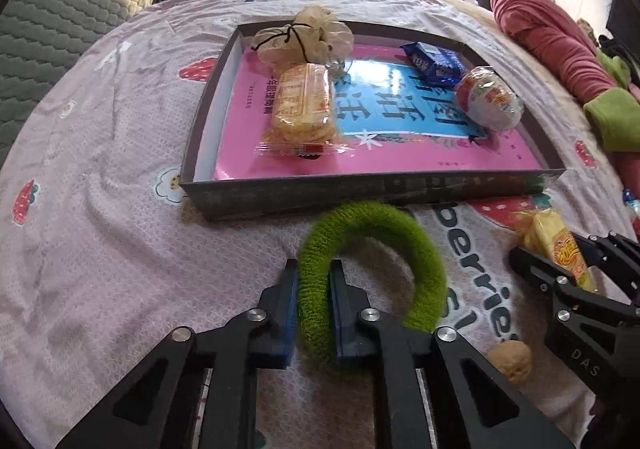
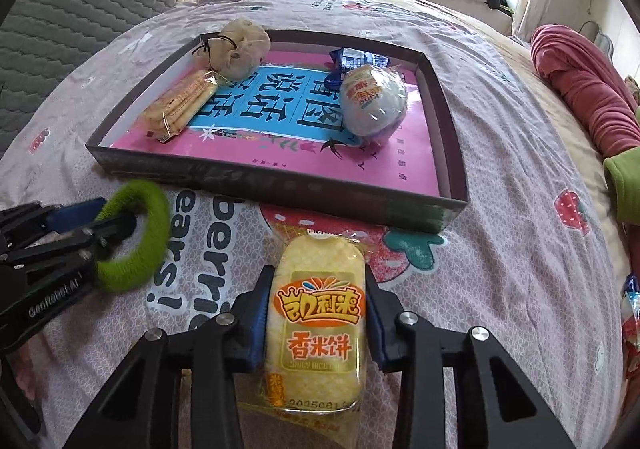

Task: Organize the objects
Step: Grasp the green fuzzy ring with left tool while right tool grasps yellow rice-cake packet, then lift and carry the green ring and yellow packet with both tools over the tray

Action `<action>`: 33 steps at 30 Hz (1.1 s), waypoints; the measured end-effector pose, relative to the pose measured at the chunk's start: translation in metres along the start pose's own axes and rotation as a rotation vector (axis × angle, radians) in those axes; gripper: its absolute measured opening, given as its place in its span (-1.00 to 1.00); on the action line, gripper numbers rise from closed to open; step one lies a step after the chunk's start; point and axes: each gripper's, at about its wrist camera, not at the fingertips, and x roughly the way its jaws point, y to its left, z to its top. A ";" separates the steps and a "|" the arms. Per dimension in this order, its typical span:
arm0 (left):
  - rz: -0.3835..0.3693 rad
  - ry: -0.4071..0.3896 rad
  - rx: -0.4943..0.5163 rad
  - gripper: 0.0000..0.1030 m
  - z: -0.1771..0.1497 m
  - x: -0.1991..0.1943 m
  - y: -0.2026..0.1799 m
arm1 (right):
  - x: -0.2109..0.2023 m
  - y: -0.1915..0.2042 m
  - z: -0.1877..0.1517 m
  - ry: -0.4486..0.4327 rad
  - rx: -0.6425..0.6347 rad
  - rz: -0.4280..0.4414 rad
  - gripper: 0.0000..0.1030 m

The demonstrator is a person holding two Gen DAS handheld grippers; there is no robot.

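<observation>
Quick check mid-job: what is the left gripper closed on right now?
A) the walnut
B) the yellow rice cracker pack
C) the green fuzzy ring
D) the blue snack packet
C: in the left wrist view the left gripper has its pads pressed on one side of the green fuzzy ring, which lies on the bedsheet in front of the box.

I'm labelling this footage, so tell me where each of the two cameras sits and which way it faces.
Left wrist: on the left gripper, looking forward and down along its fingers, shut on the green hair scrunchie, toward the shallow box on the bedspread; the right gripper shows at right.
Right wrist: on the right gripper, angled down, shut on the yellow rice cracker packet, facing the same box; the left gripper shows at left.
Shared: box, scrunchie, cracker packet, both grippers.
</observation>
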 end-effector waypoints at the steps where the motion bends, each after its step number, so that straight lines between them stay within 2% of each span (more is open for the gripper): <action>1: -0.006 0.000 0.003 -0.73 -0.001 -0.001 -0.002 | -0.002 -0.001 0.000 -0.002 0.003 0.001 -0.22; 4: -0.027 0.002 -0.011 -0.74 -0.003 -0.004 -0.002 | -0.006 -0.002 -0.002 -0.009 0.007 -0.002 -0.22; 14: -0.008 -0.023 -0.018 -0.74 -0.006 -0.022 -0.001 | -0.027 -0.003 -0.003 -0.036 0.006 -0.004 -0.22; 33: -0.007 -0.118 -0.007 -0.74 -0.002 -0.104 -0.013 | -0.109 0.001 0.006 -0.147 -0.003 -0.001 -0.22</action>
